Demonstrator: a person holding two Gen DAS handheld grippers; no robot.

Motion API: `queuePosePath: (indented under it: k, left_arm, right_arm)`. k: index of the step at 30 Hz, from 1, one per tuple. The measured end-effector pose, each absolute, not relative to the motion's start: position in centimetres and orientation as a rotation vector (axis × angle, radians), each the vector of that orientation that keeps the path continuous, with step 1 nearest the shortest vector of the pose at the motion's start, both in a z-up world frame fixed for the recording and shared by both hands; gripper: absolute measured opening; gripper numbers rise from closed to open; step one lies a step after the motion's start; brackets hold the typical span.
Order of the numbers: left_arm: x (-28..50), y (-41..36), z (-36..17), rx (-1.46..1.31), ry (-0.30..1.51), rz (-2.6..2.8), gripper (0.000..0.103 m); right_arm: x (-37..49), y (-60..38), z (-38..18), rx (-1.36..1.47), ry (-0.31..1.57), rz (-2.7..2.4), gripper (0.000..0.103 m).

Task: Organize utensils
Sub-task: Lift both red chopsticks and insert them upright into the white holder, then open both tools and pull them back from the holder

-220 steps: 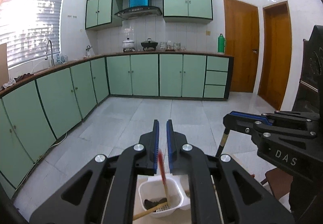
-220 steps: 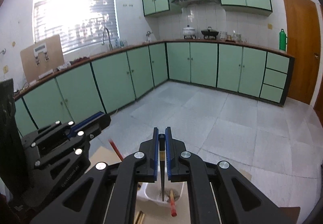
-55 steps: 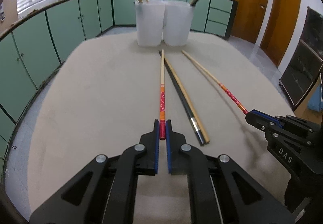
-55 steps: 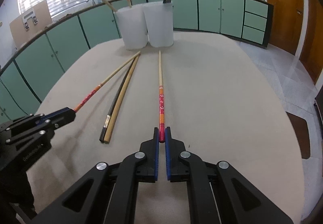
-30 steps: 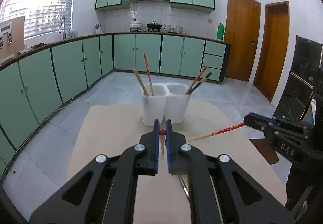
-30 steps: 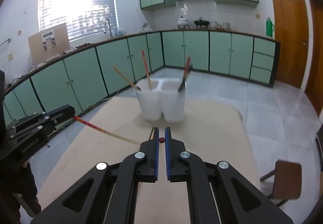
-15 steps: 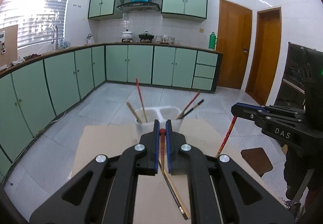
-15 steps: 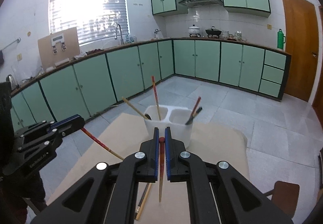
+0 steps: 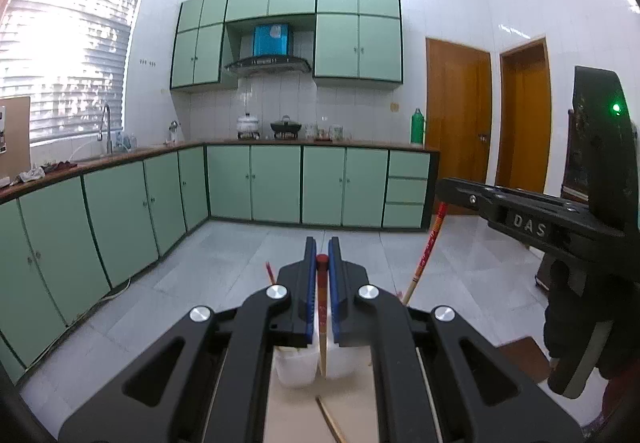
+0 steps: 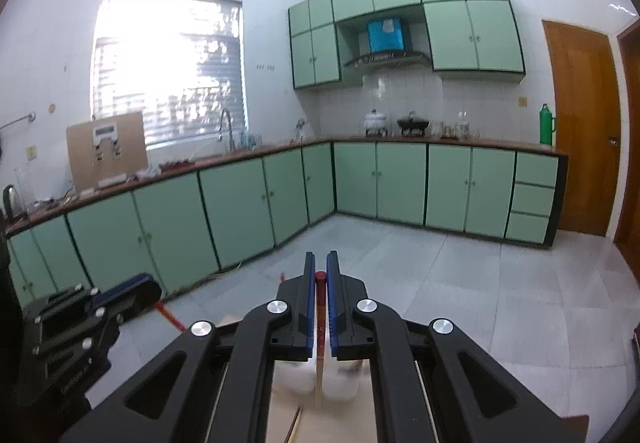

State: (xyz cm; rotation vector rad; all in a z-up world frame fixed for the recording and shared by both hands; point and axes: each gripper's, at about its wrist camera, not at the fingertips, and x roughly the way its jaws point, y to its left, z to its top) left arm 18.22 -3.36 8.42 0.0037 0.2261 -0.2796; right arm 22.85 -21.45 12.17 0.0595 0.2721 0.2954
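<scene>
Green kitchen cabinets fill the background behind both grippers. Left gripper [image 9: 322, 260] fingers are clenched on a red-topped chopstick [image 9: 322, 323] that hangs down over the white two-cup holder [image 9: 298, 367] on the beige surface [image 9: 296, 415]. Right gripper [image 10: 320, 270] fingers likewise clamp their own red-topped chopstick [image 10: 319, 347] above the holder [image 10: 340, 383]. Lowering each tip straight into a cup before letting go looks wisest; a loose wooden chopstick [image 9: 330, 421] lies beside the holder.
</scene>
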Motion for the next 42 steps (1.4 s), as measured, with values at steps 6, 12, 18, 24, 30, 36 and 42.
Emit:
queuePosePath:
  k: [6, 12, 18, 24, 30, 36, 42]
  left_arm:
    - [22.1, -4.1, 9.2, -0.004, 0.184, -0.269, 0.005]
    - [26.1, -5.0, 6.9, 0.002, 0.215, -0.255, 0.005]
    - [28.4, -5.3, 3.8, 0.037, 0.290, -0.262, 0.005]
    - [29.1, -4.3, 1.8, 0.025, 0.363, -0.249, 0.009]
    - [27.2, -3.1, 2.1, 0.006, 0.346, -0.232, 0.036]
    - [23.4, -2.5, 2.7, 0.013, 0.306, -0.224, 0.055]
    - [18.8, -1.7, 0.9, 0.003, 0.306, -0.211, 0.069]
  right_arm:
    - [27.0, -21.3, 13.0, 0.054, 0.238, 0.250, 0.005]
    - [29.9, -20.7, 10.4, 0.038, 0.294, 0.225, 0.005]
    - [31.3, -20.1, 7.5, 0.020, 0.363, 0.228, 0.005]
    - [31.4, -20.1, 5.4, 0.012, 0.427, 0.222, 0.009]
    - [30.0, -21.4, 5.2, 0.026, 0.425, 0.182, 0.034]
    - [26.7, -23.4, 5.0, 0.056, 0.404, 0.155, 0.059]
    - [22.0, -24.0, 3.0, 0.050, 0.386, 0.143, 0.079]
